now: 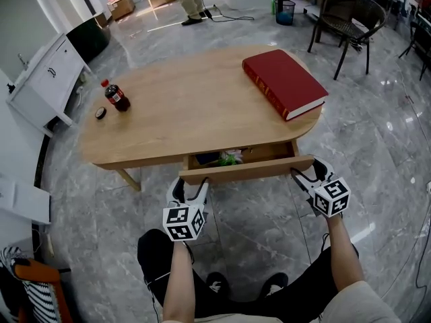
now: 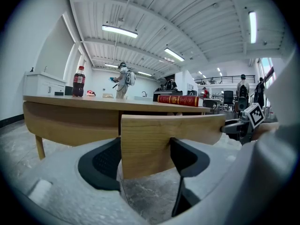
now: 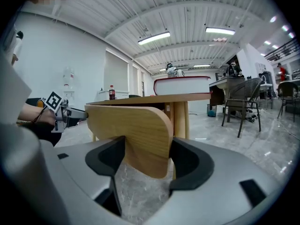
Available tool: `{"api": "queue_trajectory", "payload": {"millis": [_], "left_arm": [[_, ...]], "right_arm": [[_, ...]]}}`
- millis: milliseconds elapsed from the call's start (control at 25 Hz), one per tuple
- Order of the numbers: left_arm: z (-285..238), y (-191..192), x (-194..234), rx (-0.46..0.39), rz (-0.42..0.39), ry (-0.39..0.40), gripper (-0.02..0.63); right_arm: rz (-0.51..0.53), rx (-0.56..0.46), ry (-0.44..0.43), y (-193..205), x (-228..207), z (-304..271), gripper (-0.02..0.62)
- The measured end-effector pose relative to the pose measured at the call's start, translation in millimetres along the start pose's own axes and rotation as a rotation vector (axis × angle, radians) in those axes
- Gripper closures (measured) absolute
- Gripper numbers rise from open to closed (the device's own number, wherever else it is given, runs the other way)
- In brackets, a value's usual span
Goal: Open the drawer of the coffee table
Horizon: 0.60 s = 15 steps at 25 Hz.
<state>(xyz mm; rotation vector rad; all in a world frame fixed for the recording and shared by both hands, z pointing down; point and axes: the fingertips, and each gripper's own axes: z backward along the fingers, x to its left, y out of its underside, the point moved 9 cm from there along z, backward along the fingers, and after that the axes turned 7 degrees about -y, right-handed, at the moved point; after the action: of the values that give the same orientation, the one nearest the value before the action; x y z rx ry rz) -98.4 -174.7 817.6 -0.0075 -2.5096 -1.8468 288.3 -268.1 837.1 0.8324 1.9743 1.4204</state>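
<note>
Left hand-held gripper (image 1: 203, 182) — and right (image 1: 295, 173) — clamp rounded wooden drawer front (image 1: 246, 169)

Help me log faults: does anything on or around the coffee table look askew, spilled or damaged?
Nothing stands out. The drawer is partly pulled out and sits level, the left gripper and right gripper shut on its front's ends. The cola bottle stands upright, unspilled; the red book lies flat on the coffee table.

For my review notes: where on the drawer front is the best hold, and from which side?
Probably its lower edge near both ends, coming from the front and below. The drawer front is a thin, handleless panel hanging below the tabletop, so tongs can straddle it, as the left gripper and right gripper do.
</note>
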Motion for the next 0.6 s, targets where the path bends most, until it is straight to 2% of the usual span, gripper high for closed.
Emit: {"api": "queue_trajectory", "payload": {"millis": [600], "left_arm": [[41,10,-14,0.042,0.011,-0.014,0.291]], "right_arm": [[0.047,0.008,-0.065,10,15,34,0.295]]}}
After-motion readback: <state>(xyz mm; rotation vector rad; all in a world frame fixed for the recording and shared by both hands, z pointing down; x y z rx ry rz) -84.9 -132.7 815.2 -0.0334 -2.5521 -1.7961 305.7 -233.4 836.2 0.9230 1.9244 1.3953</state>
